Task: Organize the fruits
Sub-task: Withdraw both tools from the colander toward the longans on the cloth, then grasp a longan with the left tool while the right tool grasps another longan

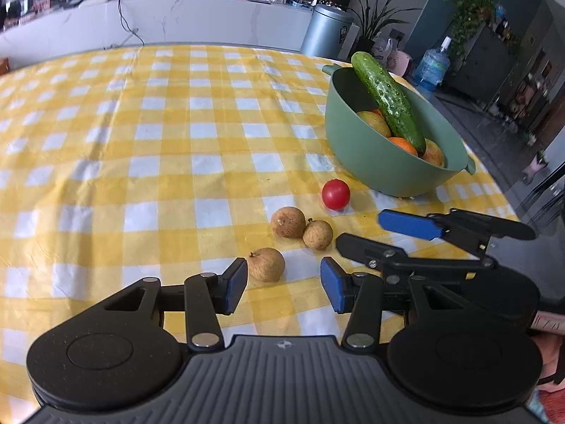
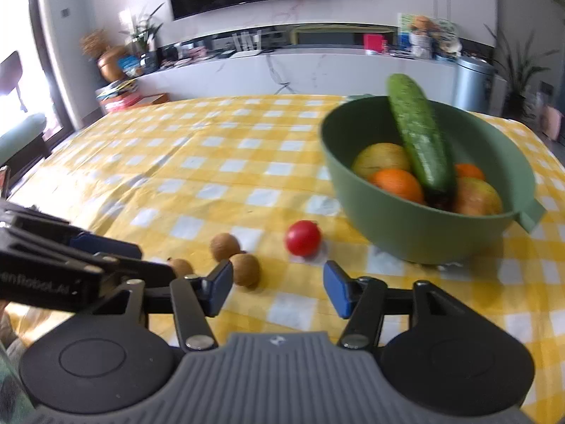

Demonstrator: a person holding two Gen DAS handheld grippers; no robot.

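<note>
Two grippers hovering over loose fruit beside a green bowl (image 1: 356,155)

At lower centre, the left gripper (image 1: 282,284) is standing partly open, empty, a brown longan (image 1: 266,264) lying just beside its left pad; the right gripper (image 2: 277,288) is gaping empty below the red tomato (image 2: 303,237), while the cucumber (image 1: 386,97) is leaning in the bowl at upper right.

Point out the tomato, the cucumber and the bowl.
tomato (image 1: 335,194), left wrist view, centre of its skin.
cucumber (image 1: 387,96), left wrist view, mid-length.
bowl (image 1: 367,155), left wrist view, outer wall.
</note>
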